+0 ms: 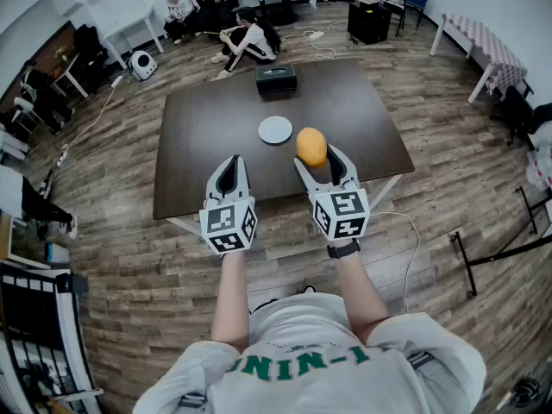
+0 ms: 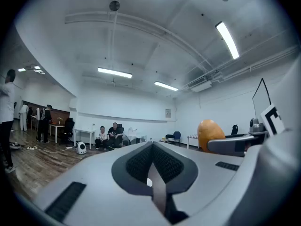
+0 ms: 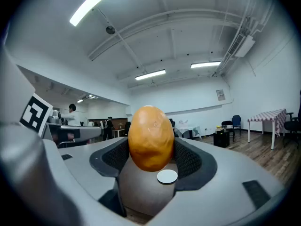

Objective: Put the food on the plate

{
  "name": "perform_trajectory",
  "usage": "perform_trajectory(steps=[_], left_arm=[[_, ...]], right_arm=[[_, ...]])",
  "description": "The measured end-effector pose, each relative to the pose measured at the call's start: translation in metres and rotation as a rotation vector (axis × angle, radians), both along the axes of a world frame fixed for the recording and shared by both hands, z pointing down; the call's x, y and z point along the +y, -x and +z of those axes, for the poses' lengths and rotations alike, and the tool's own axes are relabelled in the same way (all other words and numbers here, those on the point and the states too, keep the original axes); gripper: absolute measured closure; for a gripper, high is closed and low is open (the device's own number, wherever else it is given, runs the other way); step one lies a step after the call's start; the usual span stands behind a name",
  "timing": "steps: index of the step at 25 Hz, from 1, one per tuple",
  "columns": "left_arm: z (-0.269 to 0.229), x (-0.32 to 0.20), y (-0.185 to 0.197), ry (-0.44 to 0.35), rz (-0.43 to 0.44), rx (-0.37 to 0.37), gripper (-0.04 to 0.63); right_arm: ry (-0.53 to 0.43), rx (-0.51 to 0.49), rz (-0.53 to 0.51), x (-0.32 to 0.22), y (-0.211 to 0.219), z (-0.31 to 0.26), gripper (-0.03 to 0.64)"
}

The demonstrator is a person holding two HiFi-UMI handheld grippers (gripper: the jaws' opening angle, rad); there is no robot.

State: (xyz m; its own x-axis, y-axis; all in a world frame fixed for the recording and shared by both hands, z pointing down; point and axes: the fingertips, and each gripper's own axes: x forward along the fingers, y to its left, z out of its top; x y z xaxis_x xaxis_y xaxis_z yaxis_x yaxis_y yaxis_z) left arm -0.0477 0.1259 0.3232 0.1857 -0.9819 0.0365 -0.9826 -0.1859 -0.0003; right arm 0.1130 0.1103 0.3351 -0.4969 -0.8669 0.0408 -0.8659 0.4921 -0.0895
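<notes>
An orange, egg-shaped food item (image 1: 311, 147) is clamped between the pads of my right gripper (image 1: 313, 155), held in the air above the near part of the dark brown table (image 1: 207, 136). In the right gripper view the food (image 3: 150, 138) fills the gap between the jaws, and the small white plate (image 3: 167, 176) shows just below it. The plate (image 1: 275, 130) lies empty near the table's middle, a little left of and beyond the food. My left gripper (image 1: 230, 172) hovers over the near table edge with its jaws together and nothing in them. From the left gripper (image 2: 153, 161) view the food (image 2: 210, 133) appears off to the right.
A black box (image 1: 276, 78) stands at the table's far edge. Several people (image 1: 250, 41) sit on the floor beyond the table. A table with a checked cloth (image 1: 485, 48) is at the far right, and cables run over the wooden floor.
</notes>
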Motion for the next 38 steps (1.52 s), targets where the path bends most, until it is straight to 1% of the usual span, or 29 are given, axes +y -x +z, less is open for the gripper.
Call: perform_trajectory(steps=[4, 8, 10, 13, 16, 22, 28, 31, 38], left_arm=[[0.014, 0.001, -0.02, 0.028, 0.015, 0.012, 0.581], [0.029, -0.011, -0.016, 0.061, 0.004, 0.028, 0.581], [0.033, -0.025, -0.012, 0.075, -0.004, 0.019, 0.581], [0.042, -0.055, -0.002, 0.084, -0.015, 0.0, 0.581], [0.049, -0.091, 0.01, 0.081, -0.011, 0.029, 0.581], [0.032, -0.181, 0.035, 0.03, 0.024, 0.065, 0.584], [0.031, -0.258, 0.077, 0.001, 0.057, 0.075, 0.584], [0.041, -0.285, 0.089, 0.018, 0.081, 0.073, 0.584], [0.079, -0.332, 0.093, 0.089, 0.13, 0.086, 0.584]], right_arm=[[0.036, -0.019, 0.007, -0.01, -0.019, 0.015, 0.307], [0.072, -0.02, -0.038, -0.028, -0.005, 0.029, 0.307], [0.075, -0.013, -0.051, -0.039, 0.004, 0.032, 0.307], [0.079, 0.008, -0.062, -0.063, 0.017, 0.04, 0.307], [0.088, 0.025, -0.06, -0.095, 0.027, 0.047, 0.307], [0.053, 0.047, -0.024, -0.178, 0.046, 0.027, 0.306], [0.048, 0.076, 0.011, -0.253, 0.088, 0.03, 0.307], [0.06, 0.089, 0.029, -0.278, 0.101, 0.037, 0.307], [0.147, 0.137, 0.047, -0.326, 0.113, 0.08, 0.307]])
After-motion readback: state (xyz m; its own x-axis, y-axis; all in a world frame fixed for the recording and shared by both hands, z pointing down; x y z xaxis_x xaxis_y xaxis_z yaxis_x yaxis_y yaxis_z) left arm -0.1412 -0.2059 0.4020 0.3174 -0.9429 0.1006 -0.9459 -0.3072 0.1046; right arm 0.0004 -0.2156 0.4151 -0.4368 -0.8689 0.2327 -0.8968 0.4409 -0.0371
